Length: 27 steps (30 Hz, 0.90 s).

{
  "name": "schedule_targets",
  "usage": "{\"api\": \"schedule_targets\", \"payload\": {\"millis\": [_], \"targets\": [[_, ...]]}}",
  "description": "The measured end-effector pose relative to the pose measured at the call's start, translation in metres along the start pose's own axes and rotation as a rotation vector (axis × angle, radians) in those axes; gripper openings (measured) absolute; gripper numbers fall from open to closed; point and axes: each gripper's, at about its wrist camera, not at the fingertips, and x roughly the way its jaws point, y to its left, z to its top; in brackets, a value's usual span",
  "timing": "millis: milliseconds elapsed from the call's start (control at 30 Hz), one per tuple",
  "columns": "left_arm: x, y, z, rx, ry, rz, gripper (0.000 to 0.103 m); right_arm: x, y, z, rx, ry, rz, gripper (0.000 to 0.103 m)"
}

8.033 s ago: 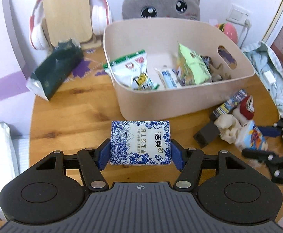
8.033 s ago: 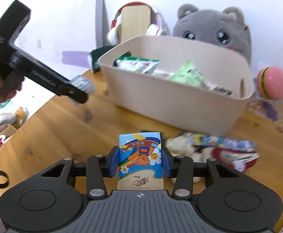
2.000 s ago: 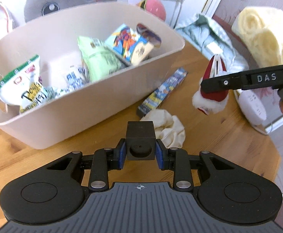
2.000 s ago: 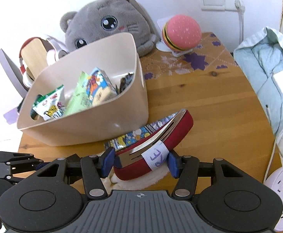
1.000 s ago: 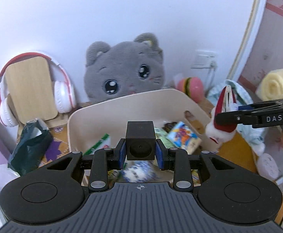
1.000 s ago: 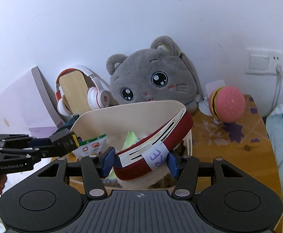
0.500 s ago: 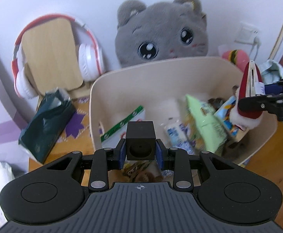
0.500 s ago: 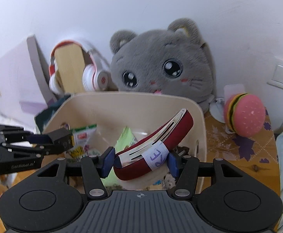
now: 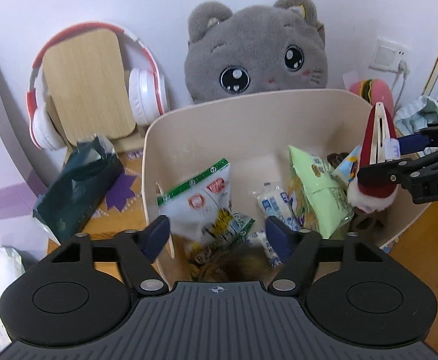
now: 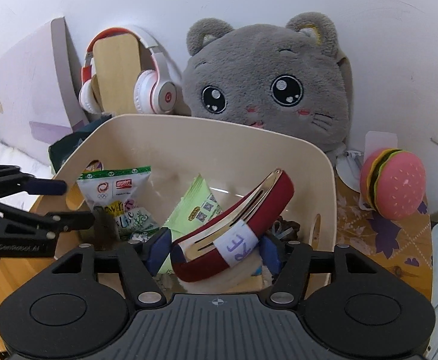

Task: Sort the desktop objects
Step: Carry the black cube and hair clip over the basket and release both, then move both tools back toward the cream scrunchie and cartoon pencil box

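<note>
Filling a cream plastic bin (image 9: 207, 126) on a round wooden table (image 9: 423, 240), snack packets lie in a loose heap: a white pouch with a green top edge (image 9: 201, 198) leans against the near-left wall, a pale green packet (image 9: 318, 189) stands tilted at the middle, and small white-and-blue sachets (image 9: 274, 205) lie between them. A dark, blurred object (image 9: 237, 267) sits low in the bin under the left gripper (image 9: 217, 235), whose blue-padded jaws are spread wide with nothing between them. At the bin's right end the right gripper (image 10: 211, 253) clasps a red hair clip with a white fluffy trim (image 10: 234, 231), a handwritten white label wrapped around it; the clip hangs tilted above the bin's contents, its metal tip pointing up.

Behind the bin, a grey plush cat (image 10: 267, 90) leans on the white wall. Red-and-white headphones (image 9: 141, 87) hang over a light wooden stand (image 9: 87, 81) to the left, and a dark green packet (image 9: 75, 192) lies beside the bin on a purple-flowered mat. A pink burger-shaped toy (image 10: 396, 183) sits to the right, near a wall socket (image 9: 388, 55) with a white cable plugged in. Pale blue fabric (image 9: 417, 114) is bunched at the table's right edge.
</note>
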Motion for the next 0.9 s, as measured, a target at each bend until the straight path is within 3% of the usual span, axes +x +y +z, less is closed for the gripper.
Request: {"api": "schedule_targets", "payload": {"millis": [267, 667, 767, 900], "targets": [[-0.003, -0.005, -0.001, 0.011, 0.013, -0.001, 0.077, -0.012, -0.005, 0.000, 0.012, -0.035, -0.012, 0.089], [-0.027, -0.017, 0.004, 0.007, -0.038, -0.036, 0.078, -0.040, -0.022, -0.013, 0.043, -0.092, -0.034, 0.092], [-0.035, -0.024, 0.005, 0.027, -0.053, -0.051, 0.078, -0.049, -0.031, -0.022, 0.068, -0.104, -0.025, 0.102], [-0.046, -0.033, 0.003, 0.043, -0.063, -0.073, 0.078, -0.059, -0.042, -0.033, 0.092, -0.126, -0.016, 0.103]]}}
